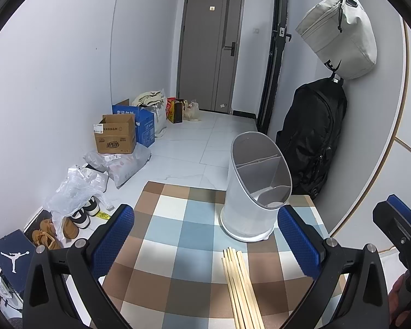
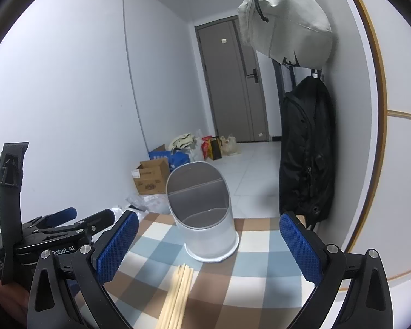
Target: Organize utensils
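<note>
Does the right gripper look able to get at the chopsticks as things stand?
Probably yes. The right gripper is open, and the chopsticks lie bare on the checked cloth just ahead between its fingers, nothing covering them.

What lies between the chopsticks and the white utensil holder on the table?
Nothing: only bare checked tablecloth separates the tips of the chopsticks from the base of the utensil holder. Both wrist views show this short stretch clear.

Pale bare wood is shown by the chopsticks (image 1: pixel 239 285). A matt white plastic wall is seen on the utensil holder (image 1: pixel 249 213). The counter (image 1: pixel 178 233) is covered by checked cloth. Rough, dimpled blue pads (image 1: pixel 112 238) are carried on the left hand-held gripper (image 1: pixel 205 242).
</note>
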Motion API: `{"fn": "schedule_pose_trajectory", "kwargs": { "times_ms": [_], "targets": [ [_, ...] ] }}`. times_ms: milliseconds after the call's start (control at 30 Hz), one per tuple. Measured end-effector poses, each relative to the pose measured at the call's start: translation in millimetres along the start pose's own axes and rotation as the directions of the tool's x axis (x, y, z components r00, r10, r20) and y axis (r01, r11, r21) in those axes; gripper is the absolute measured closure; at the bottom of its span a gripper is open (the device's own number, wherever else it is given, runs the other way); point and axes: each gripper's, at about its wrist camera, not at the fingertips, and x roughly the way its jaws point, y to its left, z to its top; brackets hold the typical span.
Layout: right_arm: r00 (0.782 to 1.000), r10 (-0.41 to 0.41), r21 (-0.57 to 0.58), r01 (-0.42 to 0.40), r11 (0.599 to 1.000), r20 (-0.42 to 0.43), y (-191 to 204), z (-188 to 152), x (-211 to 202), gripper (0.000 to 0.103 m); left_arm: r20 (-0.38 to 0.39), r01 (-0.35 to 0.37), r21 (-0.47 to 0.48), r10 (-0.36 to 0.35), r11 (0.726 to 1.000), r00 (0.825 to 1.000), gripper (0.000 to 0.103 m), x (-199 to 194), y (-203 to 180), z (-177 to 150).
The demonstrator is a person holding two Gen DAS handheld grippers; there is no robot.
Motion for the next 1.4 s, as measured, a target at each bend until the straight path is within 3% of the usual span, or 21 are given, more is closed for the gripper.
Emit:
{"fn": "schedule_pose_trajectory", "kwargs": {
  "times_ms": [600,1000,1267,1367,1400],
  "targets": [
    [1.0,0.004,0.005,-0.004,1.0,-0.008,1,-1,2,0.0,-0.02,0.0,-0.017,0.0,1.0,1.0,0.001,7,4,4],
    [0.992,0.031,0.005,-0.031,1.0,-0.119,5,-10,27,0.004,-0.088,0.012,-0.05,-0.016,0.999,0.996,0.001,23,19,6],
    [0.968,0.059,0.012,-0.058,0.998,-0.244,5,-23,62,0.018,-0.145,-0.011,-0.103,-0.004,0.995,0.989,0.001,39,41,5],
    [0.942,0.08,0.02,-0.078,0.997,-0.326,6,-34,80,0.018,-0.174,-0.023,-0.125,0.001,0.992,0.985,0.001,46,51,4],
    [0.925,0.08,0.021,-0.078,0.997,-0.373,7,-41,90,0.019,-0.18,-0.034,-0.125,0.011,0.992,0.984,0.001,48,53,4]
  ]
}}
